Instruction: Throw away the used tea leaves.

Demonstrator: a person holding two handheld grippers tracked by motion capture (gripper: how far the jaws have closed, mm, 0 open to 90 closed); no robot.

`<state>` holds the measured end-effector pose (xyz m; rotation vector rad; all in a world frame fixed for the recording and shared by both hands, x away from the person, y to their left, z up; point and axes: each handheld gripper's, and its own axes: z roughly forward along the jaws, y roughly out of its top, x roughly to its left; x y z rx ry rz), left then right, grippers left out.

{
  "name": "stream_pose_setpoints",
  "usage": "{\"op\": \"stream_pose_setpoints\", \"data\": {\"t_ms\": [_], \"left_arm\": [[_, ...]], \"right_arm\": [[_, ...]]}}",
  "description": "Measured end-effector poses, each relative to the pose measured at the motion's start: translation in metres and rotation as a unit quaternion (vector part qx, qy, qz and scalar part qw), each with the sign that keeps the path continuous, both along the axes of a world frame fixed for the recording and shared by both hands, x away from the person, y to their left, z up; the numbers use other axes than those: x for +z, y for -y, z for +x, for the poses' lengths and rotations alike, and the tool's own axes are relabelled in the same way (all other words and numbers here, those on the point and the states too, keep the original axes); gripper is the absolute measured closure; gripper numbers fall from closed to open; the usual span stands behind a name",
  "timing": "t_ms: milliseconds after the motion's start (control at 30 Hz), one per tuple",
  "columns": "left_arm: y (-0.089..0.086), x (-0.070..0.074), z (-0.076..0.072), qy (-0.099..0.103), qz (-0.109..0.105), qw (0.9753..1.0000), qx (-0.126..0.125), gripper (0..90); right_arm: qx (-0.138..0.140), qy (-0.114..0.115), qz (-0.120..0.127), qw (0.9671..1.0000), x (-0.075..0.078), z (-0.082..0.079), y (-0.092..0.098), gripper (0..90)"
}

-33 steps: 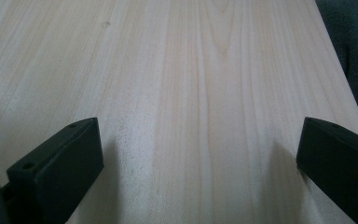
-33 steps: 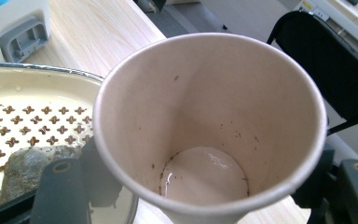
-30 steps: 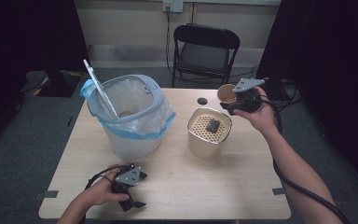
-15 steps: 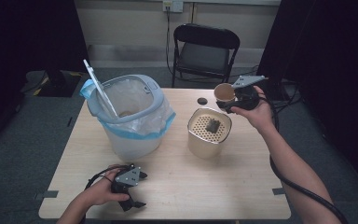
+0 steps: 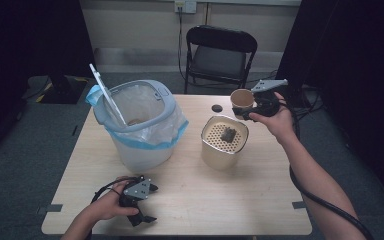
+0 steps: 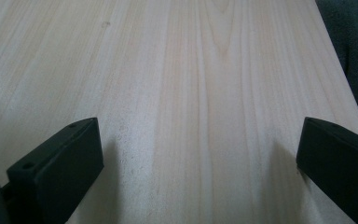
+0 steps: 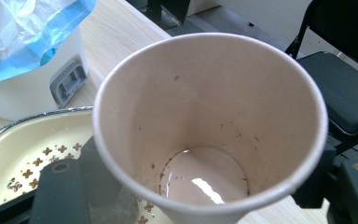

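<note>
1. Right tongs (image 5: pixel 245 111) we've got clamped on the paper cup (image 5: pixel 242 99), held above the bench (image 5: pixel 260 200) just beside the perforated canister (image 5: pixel 224 142).
2. Left tongs (image 5: pixel 147 204) sit wide open with nothing in them, low over the bench's near edge.

Paper cup (image 5: pixel 242 99) in right hand-held gripper (image 5: pixel 252 106), above the table (image 5: pixel 260 200), beside cream canister (image 5: pixel 224 142).

A black folding chair (image 5: pixel 221 55) is standing behind the light wooden tabletop (image 5: pixel 240 200). Grey carpet (image 5: pixel 30 150) is covering the floor; dark curtains (image 5: pixel 30 35) are flanking a pale wall (image 5: pixel 140 25).
</note>
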<state>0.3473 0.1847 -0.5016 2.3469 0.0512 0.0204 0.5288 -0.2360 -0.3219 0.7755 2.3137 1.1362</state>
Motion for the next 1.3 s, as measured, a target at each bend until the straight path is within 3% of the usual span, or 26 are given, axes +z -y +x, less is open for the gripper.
{"op": "stream_pose_setpoints", "data": {"t_ms": [800,1000,1300], "left_arm": [[0.000,0.000,0.000,0.000,0.000,1.0000,-0.001,0.0],[0.000,0.000,0.000,-0.001,0.000,1.0000,-0.001,0.0],[0.000,0.000,0.000,-0.001,-0.001,1.0000,-0.001,0.0]], "right_arm": [[0.018,-0.015,0.021,0.9995,0.017,0.005,-0.018,27.3],[0.027,-0.023,0.021,0.9991,0.020,0.009,-0.026,27.3],[0.035,-0.047,0.041,0.9975,0.023,0.014,-0.036,27.2]]}}
